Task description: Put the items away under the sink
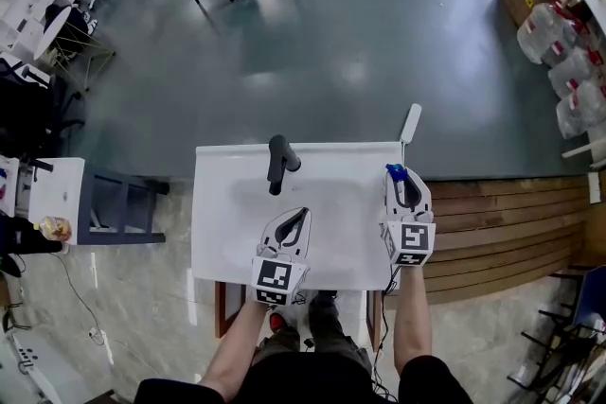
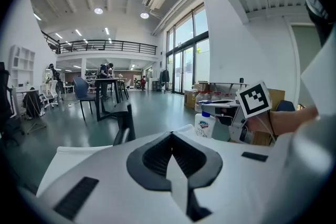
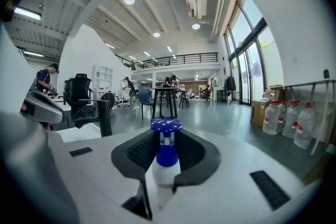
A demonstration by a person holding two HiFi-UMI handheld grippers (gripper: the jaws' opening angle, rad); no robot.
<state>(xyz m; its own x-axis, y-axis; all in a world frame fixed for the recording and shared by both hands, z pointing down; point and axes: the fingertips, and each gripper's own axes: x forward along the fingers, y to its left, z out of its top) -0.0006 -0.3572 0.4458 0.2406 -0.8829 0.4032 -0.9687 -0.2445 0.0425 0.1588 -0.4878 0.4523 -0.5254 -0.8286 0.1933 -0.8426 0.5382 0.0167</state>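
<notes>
1. My right gripper (image 1: pixel 402 187) has its jaws closed partway onto a pump bottle (image 3: pixel 166 157). The white body sits pinched between the two pads and the blue pump head stands up above them.
2. In the head view, that bottle is at the far right corner of the white surface (image 1: pixel 227 203), right at its edge. I cannot tell whether its base rests on the surface or is lifted clear of it.
3. From the left gripper view I can see the same bottle upright, with a printed label facing me. The right gripper's marker cube (image 2: pixel 254 99) is just beside it.
4. My left gripper (image 1: pixel 299 218) has its jaws brought fully together with nothing between them. It sits over the near middle of the surface, pointing away from me and slightly down.
5. A black faucet (image 1: pixel 280 162) stands at the far side of the surface, just beyond the left gripper's tips and apart from them.
6. The two grippers are well apart, with the left near the centre and the right along the right edge.
7. Off to the right, clear water jugs (image 1: pixel 568 61) are grouped on the floor, well away from the surface.
</notes>
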